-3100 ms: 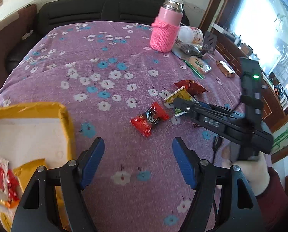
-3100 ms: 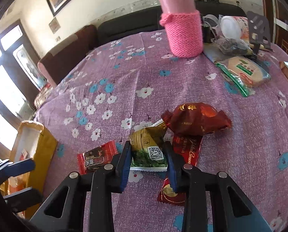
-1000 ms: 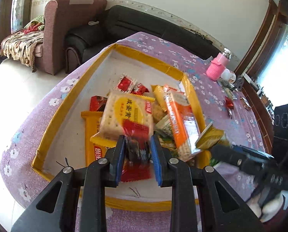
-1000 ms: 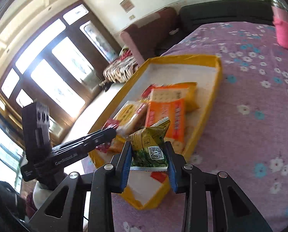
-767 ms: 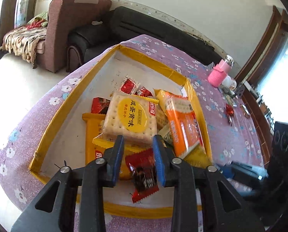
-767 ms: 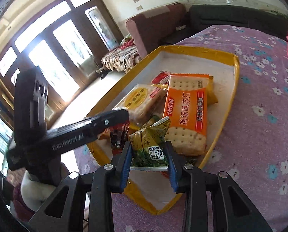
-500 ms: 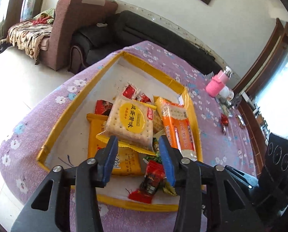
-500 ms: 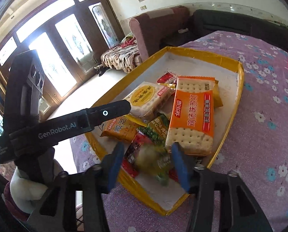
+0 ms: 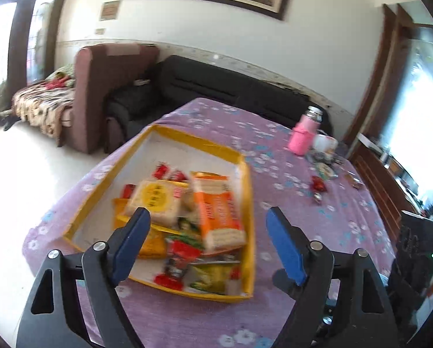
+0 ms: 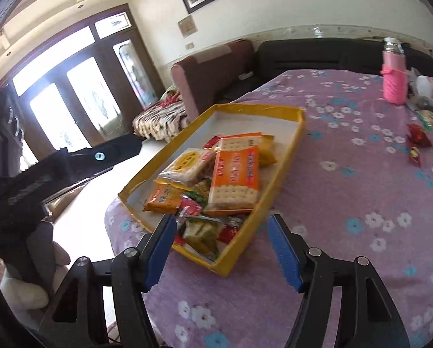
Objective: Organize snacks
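Observation:
A yellow-rimmed box (image 9: 247, 191) on the purple flowered tablecloth holds several snack packs: an orange cracker pack (image 9: 216, 208), a round-biscuit pack (image 9: 155, 200), a red candy pack (image 9: 177, 258) and a green-yellow pack (image 10: 200, 233). The box (image 10: 286, 156) shows in both views. My left gripper (image 9: 207, 243) is open and empty, above the box's near end. My right gripper (image 10: 222, 249) is open and empty, just in front of the box's near corner. Two dark red snacks (image 10: 418, 142) lie far right on the cloth.
A pink sleeved flask (image 10: 395, 78) and a clutter of small items (image 9: 324, 156) stand at the table's far right. A sofa and armchair (image 9: 112, 92) stand beyond the table. The table's edge drops off just left of the box.
Both grippers opened and dropped their packs into the box: the left its red pack, the right its green-yellow pack. Both then pulled back and rose away from the box.

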Available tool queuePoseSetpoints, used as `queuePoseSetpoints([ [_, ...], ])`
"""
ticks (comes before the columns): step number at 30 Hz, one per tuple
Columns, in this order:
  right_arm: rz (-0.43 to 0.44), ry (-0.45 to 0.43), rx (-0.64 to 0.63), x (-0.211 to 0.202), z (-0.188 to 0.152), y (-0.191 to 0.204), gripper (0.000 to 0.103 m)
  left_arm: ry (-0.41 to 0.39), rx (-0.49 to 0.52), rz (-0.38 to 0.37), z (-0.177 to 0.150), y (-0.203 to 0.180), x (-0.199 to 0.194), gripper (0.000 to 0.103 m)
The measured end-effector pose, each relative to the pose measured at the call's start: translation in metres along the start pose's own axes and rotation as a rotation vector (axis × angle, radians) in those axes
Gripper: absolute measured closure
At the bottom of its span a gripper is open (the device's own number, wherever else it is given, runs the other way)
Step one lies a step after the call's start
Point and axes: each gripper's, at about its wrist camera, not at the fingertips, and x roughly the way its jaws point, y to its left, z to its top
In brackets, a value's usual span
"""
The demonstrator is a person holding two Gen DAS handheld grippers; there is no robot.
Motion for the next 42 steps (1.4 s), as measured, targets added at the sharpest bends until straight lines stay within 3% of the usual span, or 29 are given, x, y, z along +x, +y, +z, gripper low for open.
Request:
queuePoseSetpoints([
  [2,-0.034,-0.029,0.01,-0.014,-0.003,-0.009,0.033,0.01,0.03,-0.002,-0.002,-0.013,0.001,0.02],
  [6,-0.071,-0.065,0.04,-0.035,-0.01,-0.022,0.03,0.027,0.097,0.085,-0.009,-0.032,0.004,0.02],
  [11,-0.081,-0.07,0.056,-0.049,-0.016,-0.034,0.029,-0.009,0.135,0.144,-0.014,-0.05,-0.005,0.02],
  [21,-0.104,-0.06,0.009,-0.061,-0.027,-0.026,0.027,-0.03,0.145,0.156,-0.016,-0.061,-0.017,0.02],
  [30,-0.114,-0.06,-0.014,-0.067,-0.032,-0.017,0.027,-0.124,0.171,0.2,-0.019,-0.066,-0.04,0.02],
  [37,-0.12,-0.066,-0.032,-0.071,-0.035,-0.012,0.027,-0.256,0.21,0.435,-0.025,-0.076,-0.062,0.019],
  [42,-0.125,-0.069,-0.049,-0.073,-0.036,-0.009,0.026,-0.311,0.245,0.414,-0.033,-0.079,-0.072,0.016],
])
